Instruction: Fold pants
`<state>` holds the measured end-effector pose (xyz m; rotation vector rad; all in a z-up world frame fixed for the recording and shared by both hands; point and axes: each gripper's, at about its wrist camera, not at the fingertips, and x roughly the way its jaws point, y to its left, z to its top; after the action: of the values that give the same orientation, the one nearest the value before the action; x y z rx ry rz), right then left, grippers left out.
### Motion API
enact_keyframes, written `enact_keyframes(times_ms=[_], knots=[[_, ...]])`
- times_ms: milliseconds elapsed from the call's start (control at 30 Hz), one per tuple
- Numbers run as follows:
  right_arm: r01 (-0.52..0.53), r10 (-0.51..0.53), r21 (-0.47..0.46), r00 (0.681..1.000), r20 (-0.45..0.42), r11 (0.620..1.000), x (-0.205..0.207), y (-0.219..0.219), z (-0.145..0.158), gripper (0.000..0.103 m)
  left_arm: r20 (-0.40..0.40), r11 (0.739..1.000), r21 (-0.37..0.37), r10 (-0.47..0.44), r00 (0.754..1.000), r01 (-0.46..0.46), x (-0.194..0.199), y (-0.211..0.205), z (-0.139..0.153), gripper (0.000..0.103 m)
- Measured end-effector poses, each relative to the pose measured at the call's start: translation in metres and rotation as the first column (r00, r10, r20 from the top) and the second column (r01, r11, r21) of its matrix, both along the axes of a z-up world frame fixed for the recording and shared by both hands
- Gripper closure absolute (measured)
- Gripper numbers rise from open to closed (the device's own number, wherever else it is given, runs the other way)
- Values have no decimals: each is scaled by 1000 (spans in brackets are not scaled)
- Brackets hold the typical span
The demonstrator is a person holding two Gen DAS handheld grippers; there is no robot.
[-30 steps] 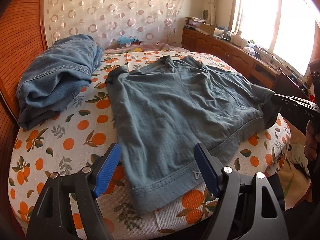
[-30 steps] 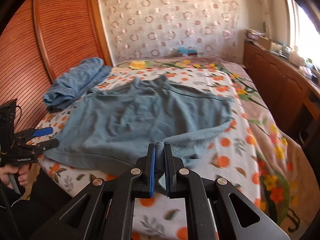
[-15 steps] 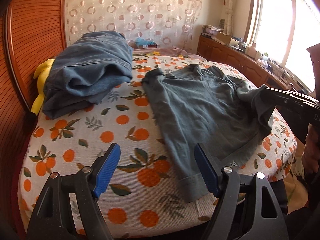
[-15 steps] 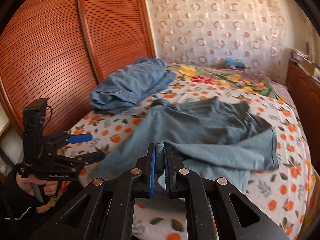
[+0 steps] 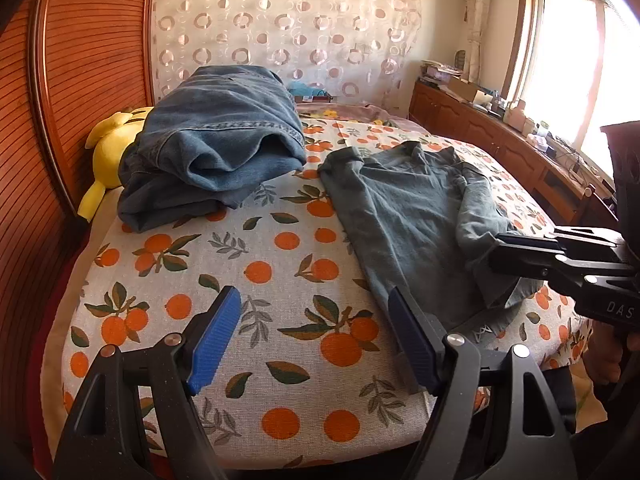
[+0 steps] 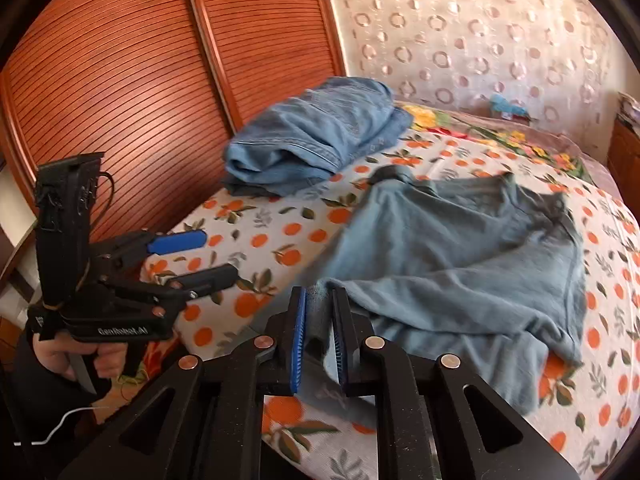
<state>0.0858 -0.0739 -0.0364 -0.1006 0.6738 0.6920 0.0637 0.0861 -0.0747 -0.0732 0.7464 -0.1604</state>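
Note:
The grey-blue pants [image 5: 416, 208] lie on the orange-print bed sheet [image 5: 256, 264], one side folded over the other; they also show in the right wrist view [image 6: 452, 248]. My left gripper [image 5: 316, 340] is open and empty, hovering over the near bed edge just left of the pants hem; it also shows in the right wrist view [image 6: 196, 254]. My right gripper [image 6: 319, 328] is shut on the pants hem edge, held over the near part of the pants; it shows at the right of the left wrist view [image 5: 500, 252].
Folded blue jeans [image 5: 212, 148] are stacked at the back left of the bed, over a yellow plush toy [image 5: 108, 148]. A ribbed wooden wardrobe [image 6: 140, 80] runs along the left. A wooden cabinet [image 5: 500, 148] with clutter stands under the window on the right.
My right gripper has carried the pants edge leftward across the garment, folding it over. My left gripper has swung left, off the pants, and stayed open.

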Motion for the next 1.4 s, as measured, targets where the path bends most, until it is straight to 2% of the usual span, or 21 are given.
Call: enact_keyframes(times_ms=[267, 333, 467, 600, 967, 1167, 1233, 1300, 1400], knots=[[87, -88, 18, 994, 66, 996, -11, -50, 11, 66, 6, 998, 8, -61, 998, 61, 2, -27, 6, 26], [138, -138, 11, 987, 81, 990, -13, -67, 10, 64, 6, 997, 13, -80, 997, 80, 4, -35, 7, 26], [259, -258, -13, 965, 55, 966, 5, -103, -3, 63, -4, 992, 13, -126, 992, 126, 10, -51, 3, 26], [328, -327, -38, 945, 27, 944, 25, -126, -20, 63, -17, 985, -4, -174, 985, 174, 16, -62, -3, 27], [315, -319, -157, 948, -2, 936, 66, -107, -43, 63, -53, 970, -31, -244, 968, 242, 17, -75, -12, 58], [313, -315, -187, 949, 20, 931, 74, -104, -47, 63, -57, 965, -27, -263, 963, 262, 15, -78, -15, 68], [312, -312, -187, 950, 26, 932, 67, -108, -46, 68, -61, 963, -27, -270, 961, 268, 15, -80, -16, 68], [317, -318, -190, 948, 30, 929, 67, -110, -47, 82, -67, 962, -28, -274, 959, 273, 16, -81, -19, 69], [320, -320, -177, 947, 29, 931, 67, -113, -47, 93, -75, 960, -31, -278, 958, 277, 17, -81, -23, 73]])
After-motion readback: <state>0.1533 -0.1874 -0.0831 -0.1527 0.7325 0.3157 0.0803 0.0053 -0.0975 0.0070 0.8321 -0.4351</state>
